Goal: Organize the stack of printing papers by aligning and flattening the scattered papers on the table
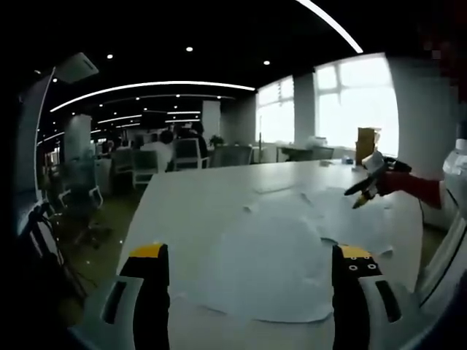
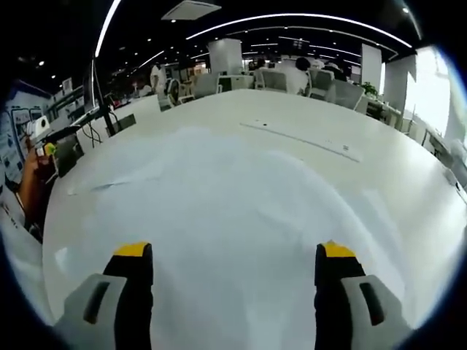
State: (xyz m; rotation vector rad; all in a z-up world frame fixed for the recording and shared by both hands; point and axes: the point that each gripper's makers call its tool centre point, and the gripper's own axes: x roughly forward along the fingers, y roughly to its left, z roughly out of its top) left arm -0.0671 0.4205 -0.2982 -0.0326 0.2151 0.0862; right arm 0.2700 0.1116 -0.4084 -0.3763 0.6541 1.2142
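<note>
Several white sheets of paper (image 1: 270,262) lie loosely overlapped on the white table (image 1: 190,204), their edges out of line. My left gripper (image 1: 252,255) is open, its yellow-tipped jaws wide apart just above the nearest sheet. From the right side, the right gripper (image 1: 368,186) reaches in over the far sheets, held by a red sleeve (image 1: 416,186). In the right gripper view, my right gripper (image 2: 233,251) is open over the spread of paper (image 2: 219,197), nothing between its jaws. A person's arm (image 2: 33,189) shows at the left edge.
The table's left edge (image 1: 135,219) drops to a floor with office chairs (image 1: 84,189). More desks and seated people (image 2: 295,76) are beyond the far edge. A cardboard box (image 1: 367,142) stands by the windows. A thin strip (image 2: 299,138) lies on the table past the papers.
</note>
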